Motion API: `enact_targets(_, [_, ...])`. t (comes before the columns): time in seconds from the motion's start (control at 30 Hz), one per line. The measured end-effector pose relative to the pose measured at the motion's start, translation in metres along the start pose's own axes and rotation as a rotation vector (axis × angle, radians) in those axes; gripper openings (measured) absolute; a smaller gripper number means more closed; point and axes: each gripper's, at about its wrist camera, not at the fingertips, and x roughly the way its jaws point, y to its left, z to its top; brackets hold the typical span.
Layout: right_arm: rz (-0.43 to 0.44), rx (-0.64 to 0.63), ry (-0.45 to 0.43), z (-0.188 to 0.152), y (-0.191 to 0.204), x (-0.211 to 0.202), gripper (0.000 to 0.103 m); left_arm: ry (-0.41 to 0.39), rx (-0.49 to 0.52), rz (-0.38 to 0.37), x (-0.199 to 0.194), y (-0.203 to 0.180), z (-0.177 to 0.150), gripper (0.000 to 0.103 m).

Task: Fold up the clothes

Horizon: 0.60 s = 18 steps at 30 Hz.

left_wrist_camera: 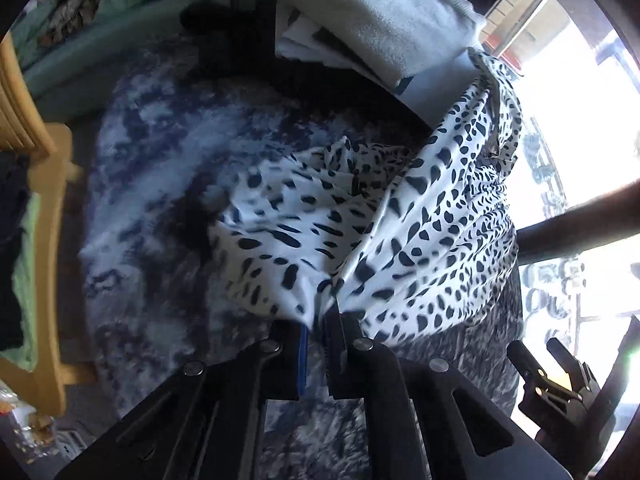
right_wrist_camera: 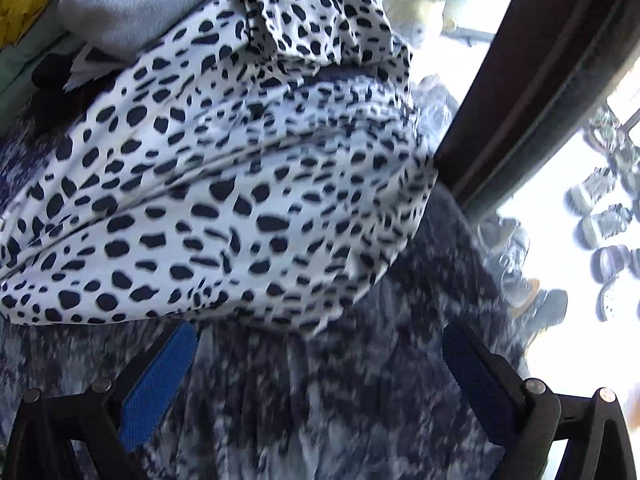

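The left gripper (left_wrist_camera: pixel 322 320) was clamped on a bunched edge of the spotted garment (left_wrist_camera: pixel 420 232), which lay heaped at the centre of the frame on the mottled blue rug (left_wrist_camera: pixel 160 184). The right gripper (right_wrist_camera: pixel 320 364), jaws wide apart and empty, hovered just below the garment's lower edge and probably needed a matching edge, so the cloth would lift evenly. Folded towels (left_wrist_camera: pixel 380 12) at the upper middle and a dark door frame (right_wrist_camera: pixel 532 80) at the right crowded the spreading room.

You are working in a home's lived-in room, kneeling over a shaggy blue-and-white rug (left_wrist_camera: pixel 160 184), folded laundry pile (left_wrist_camera: pixel 384 20) lying nearby, shoes (right_wrist_camera: pixel 600 220) sitting by a bright glass door.
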Motion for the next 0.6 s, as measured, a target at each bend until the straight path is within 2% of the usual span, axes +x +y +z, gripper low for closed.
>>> enact_targets(0.03, [0.01, 0.009, 0.017, -0.003, -0.002, 0.0, 0.101, -0.024, 0.008, 0.042, -0.011, 0.003, -0.001, 0.0])
enact_targets(0.1, [0.029, 0.009, 0.04, -0.009, -0.004, 0.001, 0.1, -0.067, 0.014, 0.107, -0.026, 0.016, -0.001, 0.0])
enact_targets(0.17, [0.027, 0.025, 0.053, -0.014, -0.005, 0.003, 0.098, -0.076, -0.022, 0.109, -0.039, 0.035, -0.003, 0.0])
enact_targets(0.27, [0.018, 0.037, 0.06, -0.015, -0.007, 0.003, 0.098, -0.05, -0.008, 0.124, -0.044, 0.044, -0.004, 0.0])
enact_targets(0.37, [0.013, 0.035, 0.054, -0.012, -0.008, 0.002, 0.098, -0.011, -0.023, 0.068, -0.03, 0.044, -0.003, 0.005])
enact_targets(0.4, [0.012, 0.032, 0.052, -0.012, -0.008, 0.002, 0.098, 0.005, -0.031, 0.045, -0.02, 0.041, 0.003, 0.013])
enact_targets(0.43, [0.013, 0.031, 0.053, -0.011, -0.009, 0.002, 0.098, 0.018, -0.039, 0.02, -0.01, 0.038, 0.008, 0.028])
enact_targets(0.47, [0.014, 0.029, 0.054, -0.011, -0.01, 0.003, 0.098, 0.017, -0.06, 0.004, -0.002, 0.035, 0.012, 0.036])
enact_targets(0.53, [0.016, 0.026, 0.055, -0.01, -0.013, 0.005, 0.098, 0.016, -0.103, -0.029, 0.016, 0.028, 0.019, 0.066])
enact_targets(0.6, [0.019, 0.023, 0.058, -0.009, -0.015, 0.007, 0.098, 0.01, -0.15, -0.063, 0.034, 0.023, 0.029, 0.071])
